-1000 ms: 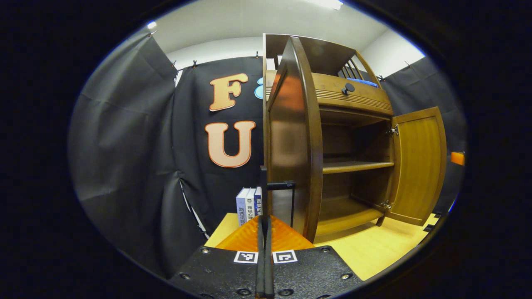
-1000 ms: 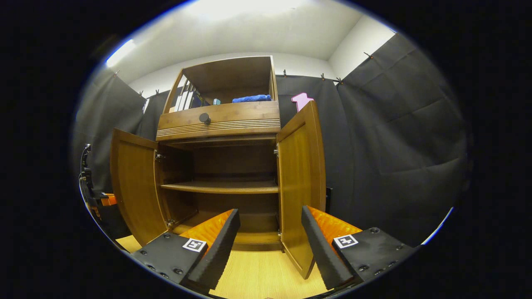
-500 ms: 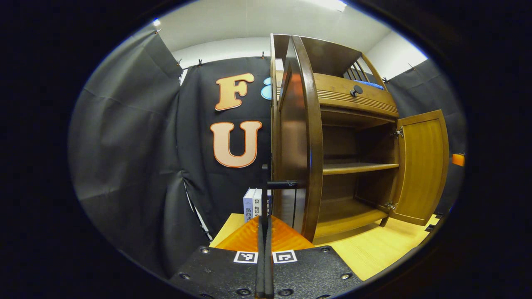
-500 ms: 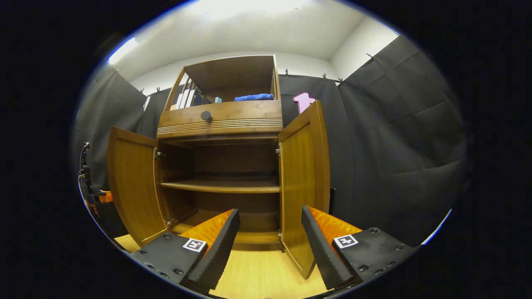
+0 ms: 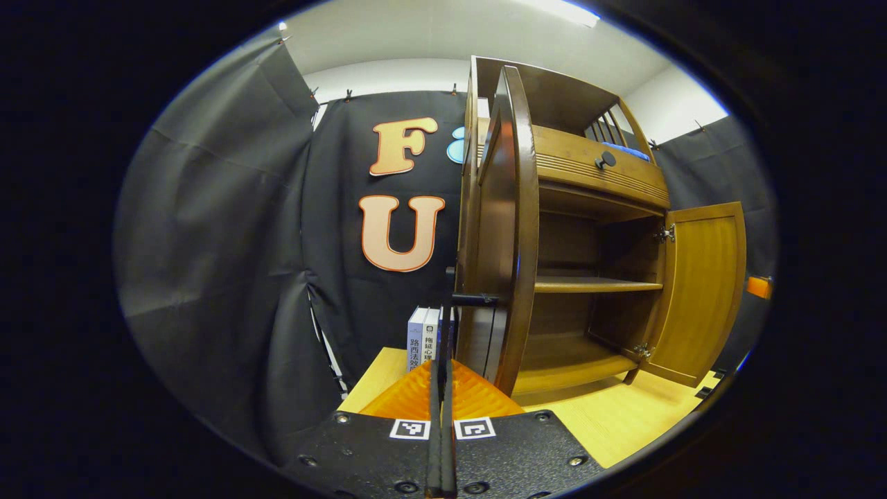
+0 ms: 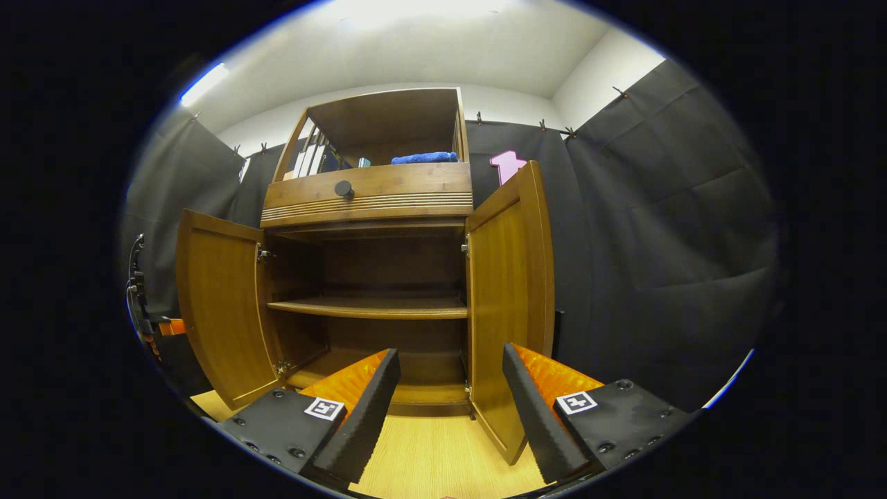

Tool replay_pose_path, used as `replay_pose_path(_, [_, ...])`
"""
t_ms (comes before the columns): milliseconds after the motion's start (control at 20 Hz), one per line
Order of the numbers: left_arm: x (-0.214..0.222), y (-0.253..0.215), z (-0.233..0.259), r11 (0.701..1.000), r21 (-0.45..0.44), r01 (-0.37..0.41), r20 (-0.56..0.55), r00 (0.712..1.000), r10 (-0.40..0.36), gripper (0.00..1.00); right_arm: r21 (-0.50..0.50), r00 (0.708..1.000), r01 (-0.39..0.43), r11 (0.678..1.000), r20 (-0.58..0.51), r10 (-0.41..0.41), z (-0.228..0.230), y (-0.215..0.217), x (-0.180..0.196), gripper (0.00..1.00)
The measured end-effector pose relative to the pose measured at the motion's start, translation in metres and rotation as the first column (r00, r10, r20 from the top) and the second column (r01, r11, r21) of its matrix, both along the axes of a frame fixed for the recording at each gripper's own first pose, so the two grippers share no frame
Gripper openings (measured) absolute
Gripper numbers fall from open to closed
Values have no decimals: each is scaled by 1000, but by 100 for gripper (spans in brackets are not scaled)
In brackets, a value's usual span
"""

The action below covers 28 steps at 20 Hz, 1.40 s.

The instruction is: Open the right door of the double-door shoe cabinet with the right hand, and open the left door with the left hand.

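Doors of stiff, fairly heavy wood are swung wide on hinges: left door, right door. The left tool is pinched on the thin handle, the best hold; the right tool is spread, empty.

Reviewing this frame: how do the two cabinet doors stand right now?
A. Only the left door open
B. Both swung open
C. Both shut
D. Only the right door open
B: in the right gripper view the left door and the right door both stand swung out from the cabinet, baring the inner shelf.
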<state>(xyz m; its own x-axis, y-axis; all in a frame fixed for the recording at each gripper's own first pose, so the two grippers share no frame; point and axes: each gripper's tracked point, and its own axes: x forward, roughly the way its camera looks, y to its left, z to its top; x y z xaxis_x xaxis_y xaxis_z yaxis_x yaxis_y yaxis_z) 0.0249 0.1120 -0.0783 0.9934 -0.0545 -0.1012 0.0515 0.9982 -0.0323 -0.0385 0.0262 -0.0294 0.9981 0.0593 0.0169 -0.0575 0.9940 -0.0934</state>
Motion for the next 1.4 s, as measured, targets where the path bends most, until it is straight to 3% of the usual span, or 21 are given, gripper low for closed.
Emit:
replay_pose_path(450, [-49,-35,33,994,-87,70,22,997,-69,1,23,1000,17,1000,-8,-17,1,-16,5,89])
replay_pose_path(500, [-52,-41,37,992,-97,79,24,997,-77,2,22,1000,18,1000,-8,-18,2,-18,3,96])
replay_pose_path(800, [-66,-67,56,989,-107,101,54,994,-96,0,25,999,45,999,30,-46,16,-45,-5,96])
replay_pose_path(1050, [-71,-90,78,993,-92,77,109,992,-67,48,43,997,69,997,29,-70,19,-84,-7,96])
replay_pose_path(1100, [-72,-95,81,994,-83,73,117,991,-63,45,45,997,76,996,24,-77,19,-92,-8,96])
replay_pose_path(1150, [-74,-102,87,995,-75,72,127,990,-62,56,46,996,83,995,20,-84,20,-100,-9,100])
replay_pose_path(1200, [-76,-107,92,996,-66,67,142,988,-57,58,49,996,88,995,20,-90,19,-106,-11,97])
replay_pose_path(1350, [-83,-124,105,996,-59,70,181,982,-58,89,58,995,98,994,22,-99,21,-120,-19,98])
replay_pose_path(1400, [-84,-127,106,996,-62,69,183,982,-57,92,59,994,101,993,21,-103,21,-123,-22,98])
